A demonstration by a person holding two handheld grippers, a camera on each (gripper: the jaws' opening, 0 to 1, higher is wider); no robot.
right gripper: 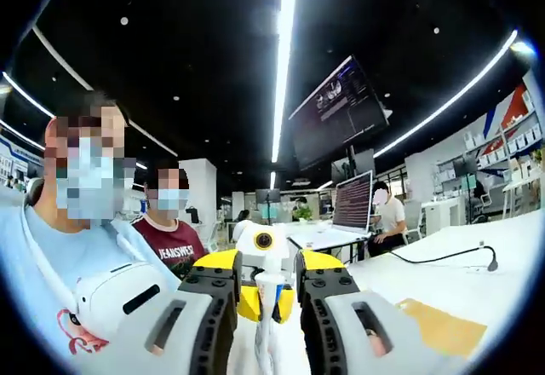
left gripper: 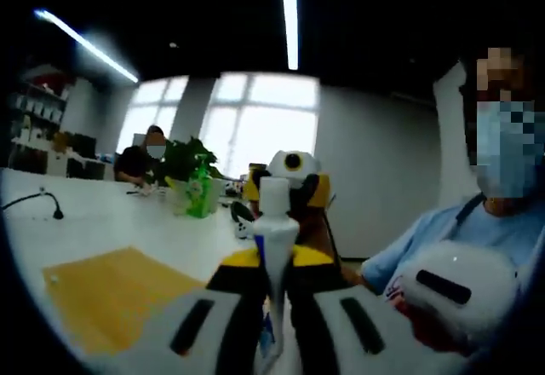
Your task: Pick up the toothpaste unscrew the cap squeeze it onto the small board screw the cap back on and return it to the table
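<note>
The toothpaste tube [left gripper: 274,247] stands upright between the two jaws of the left claw [left gripper: 271,307], which are clamped on its white body. Its white cap [left gripper: 273,194] is at the top, and blue marking shows lower down on the tube, just above the jaws. The tube is held off the desk [left gripper: 102,222], to the right of the small yellow board [left gripper: 111,294], which lies flat on the white desk surface with nothing visible on it.

In the right gripper view the same tube [right gripper: 267,315] appears, cap end toward the camera, between the jaws of the right claw [right gripper: 267,302]. The jaws stand close on either side of the cap [right gripper: 269,283], but whether they actually grip it cannot be told. The left claw [right gripper: 265,260], with yellow trim, sits directly behind the tube in this view. The yellow board [right gripper: 438,328] lies on the desk [right gripper: 460,277] to the right of the tube.

Containers: a green bottle [left gripper: 199,194] stands on the desk beyond the board, beside a leafy plant [left gripper: 189,160]; its contents cannot be made out. A black cable [left gripper: 38,200] runs over the desk left of the board.

The person [left gripper: 477,230] holding the claws wears a light blue shirt. Other people sit at desks behind.
</note>
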